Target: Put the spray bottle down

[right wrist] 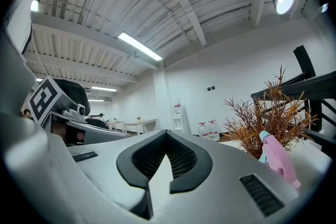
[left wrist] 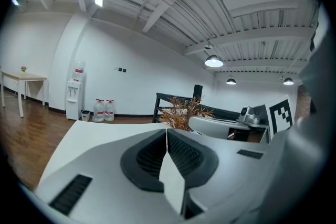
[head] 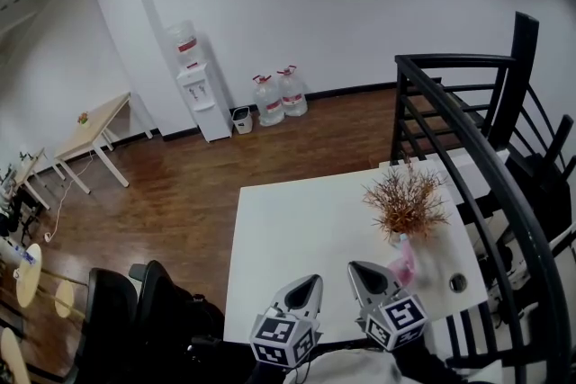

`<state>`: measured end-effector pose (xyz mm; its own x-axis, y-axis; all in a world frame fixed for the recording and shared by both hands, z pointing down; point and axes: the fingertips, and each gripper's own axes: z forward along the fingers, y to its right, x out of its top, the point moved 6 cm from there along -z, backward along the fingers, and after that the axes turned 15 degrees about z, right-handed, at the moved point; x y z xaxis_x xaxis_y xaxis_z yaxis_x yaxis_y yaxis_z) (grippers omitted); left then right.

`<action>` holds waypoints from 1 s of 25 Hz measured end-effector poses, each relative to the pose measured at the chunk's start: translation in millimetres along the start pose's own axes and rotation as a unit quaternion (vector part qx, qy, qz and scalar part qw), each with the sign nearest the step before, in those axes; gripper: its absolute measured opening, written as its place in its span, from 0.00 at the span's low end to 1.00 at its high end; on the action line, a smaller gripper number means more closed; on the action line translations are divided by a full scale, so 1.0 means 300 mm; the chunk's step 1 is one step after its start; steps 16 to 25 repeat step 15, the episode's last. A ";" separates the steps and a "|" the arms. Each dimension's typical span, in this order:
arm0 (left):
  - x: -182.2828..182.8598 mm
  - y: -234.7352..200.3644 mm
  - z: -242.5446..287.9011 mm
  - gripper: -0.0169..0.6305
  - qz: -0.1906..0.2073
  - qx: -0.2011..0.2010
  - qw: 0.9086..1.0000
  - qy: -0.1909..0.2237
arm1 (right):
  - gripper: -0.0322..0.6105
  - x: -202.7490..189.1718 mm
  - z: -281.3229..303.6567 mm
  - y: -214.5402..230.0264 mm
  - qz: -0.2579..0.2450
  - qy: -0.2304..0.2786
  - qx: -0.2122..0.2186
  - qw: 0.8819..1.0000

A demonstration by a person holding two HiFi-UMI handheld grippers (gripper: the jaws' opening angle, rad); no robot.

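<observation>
1. Status: the pink bottle [head: 405, 265] stands upright on the white table [head: 288, 229], just beside the dried plant [head: 407, 198]. Whether it touches the plant's pot I cannot tell.
2. Over to the right gripper [right wrist: 167, 136]: its jaws are closed tip to tip with nothing between them. The bottle shows off to its right, near but clear of it.
3. And the left gripper [left wrist: 167, 134] is the same, pressed closed and empty. It hangs over the near end of the table, alongside the right one.
4. My read is that the set-down looks finished. The bottle is on its base and neither gripper has it, so what's left is getting clear without disturbing it.
5. To do that well, draw the right gripper straight back toward the person and don't swing it sideways.
   - The bottle looks tall, light and top-heavy at the trigger head.
   - A nudge from the gripper's flank could tip it into the plant's stems.
6. The left gripper is well away from the bottle and can hold where it is.
7. If the bottle needs a better spot, here is the way to do it:
   - Open the right jaws before closing in.
   - Take the body low, under the trigger head.
   - Set the base flat on bare table, away from the stems.
   - Spread the jaws fully before backing off.
</observation>
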<state>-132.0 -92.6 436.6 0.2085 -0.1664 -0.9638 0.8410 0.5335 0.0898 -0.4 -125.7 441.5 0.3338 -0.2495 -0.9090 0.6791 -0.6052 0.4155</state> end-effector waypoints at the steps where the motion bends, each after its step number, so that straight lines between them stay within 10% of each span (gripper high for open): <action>1: 0.001 0.002 0.000 0.01 0.000 -0.001 1.000 0.000 | 0.03 0.001 -0.001 -0.001 0.001 0.000 -0.001 1.000; 25: -0.004 0.025 -0.002 0.01 -0.001 -0.006 1.000 -0.003 | 0.03 0.005 -0.021 -0.001 0.007 0.005 -0.004 1.000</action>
